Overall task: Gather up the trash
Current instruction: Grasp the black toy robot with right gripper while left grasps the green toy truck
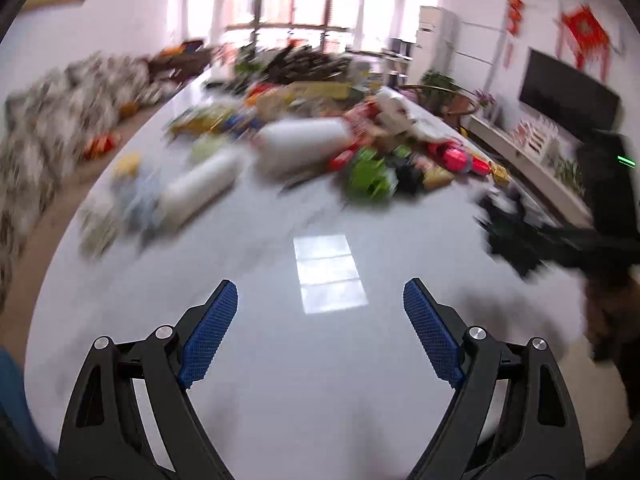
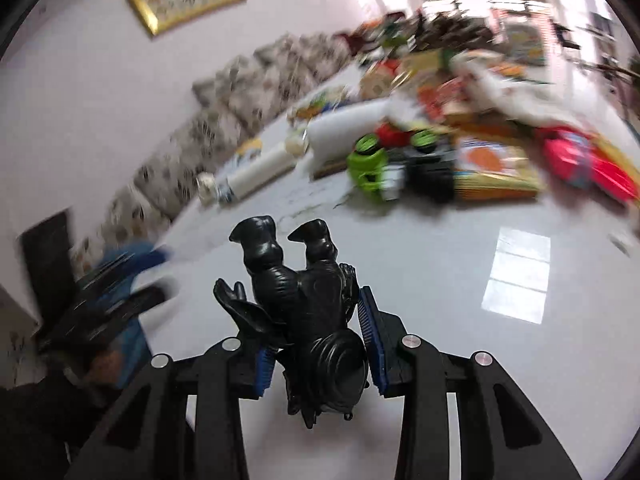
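My right gripper [image 2: 320, 336] is shut on a black plastic toy figure [image 2: 308, 308], held upside down with its legs pointing away, above the white table [image 2: 432, 300]. The same figure shows blurred at the right of the left wrist view [image 1: 516, 232], with the right gripper behind it. My left gripper [image 1: 320, 312] is open and empty over the bare near part of the table [image 1: 320, 380]. A blurred pile of trash [image 1: 320, 136] lies across the far half of the table: white bottles [image 1: 204, 188], a green toy [image 1: 368, 180], colourful wrappers and boxes.
A patterned sofa [image 1: 60, 120] runs along the left. A TV [image 1: 568, 92] and a low cabinet [image 1: 520, 156] stand at the right. Windows are at the far end. The left gripper shows blurred at the left of the right wrist view [image 2: 116, 292].
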{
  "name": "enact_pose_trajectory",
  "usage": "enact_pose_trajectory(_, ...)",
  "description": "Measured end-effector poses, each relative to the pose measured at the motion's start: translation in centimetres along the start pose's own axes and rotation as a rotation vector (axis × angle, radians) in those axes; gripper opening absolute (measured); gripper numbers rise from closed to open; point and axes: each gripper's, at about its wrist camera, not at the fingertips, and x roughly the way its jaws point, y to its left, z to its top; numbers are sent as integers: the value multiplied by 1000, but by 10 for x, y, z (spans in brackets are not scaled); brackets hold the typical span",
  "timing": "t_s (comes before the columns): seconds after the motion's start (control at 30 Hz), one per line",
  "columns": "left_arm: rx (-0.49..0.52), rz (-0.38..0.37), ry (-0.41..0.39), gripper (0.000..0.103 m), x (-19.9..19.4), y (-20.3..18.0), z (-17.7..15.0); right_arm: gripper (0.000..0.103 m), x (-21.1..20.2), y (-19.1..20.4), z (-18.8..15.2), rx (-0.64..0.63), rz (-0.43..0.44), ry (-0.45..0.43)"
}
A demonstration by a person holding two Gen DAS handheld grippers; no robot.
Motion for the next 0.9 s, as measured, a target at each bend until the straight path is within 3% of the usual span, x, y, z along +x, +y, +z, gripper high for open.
enact_pose_trajectory(0.07,24,13,-3,83,26,-15,24,37,-29,-13,-14,59,3,-49)
enact_pose_trajectory(0.17,-45,-19,54,83,75,-29,58,37,-54,-27,-28,95,-36,-99)
enact_pose_trajectory(0.27,-127,-52,94,83,114,-39,77,37,-76,-41,-39,117,-43,-126)
enact_pose_trajectory(0.37,-106,-85,102,83,133,-58,87,37,-90,-54,-47,127,-58,-144)
enact_pose_trajectory(0.47,67,-106,82,83,133,-78,91,37,-95,-63,-49,141,-42,-161)
enact_pose_trajectory(0.6,373,-47,30,83,122,-87,85,37,-96,-66,-54,143,-23,-165)
enact_pose_trajectory(0.73,562,-81,103,83,137,-86,84,37,-89,-71,-58,167,-3,-159)
enact_pose_trajectory(0.83,693,-56,138,84,156,-90,84,37,-85,-70,-59,176,1,-158)
enact_pose_trajectory(0.9,737,-78,148,89,165,-92,89,37,-82,-70,-60,182,0,-154)
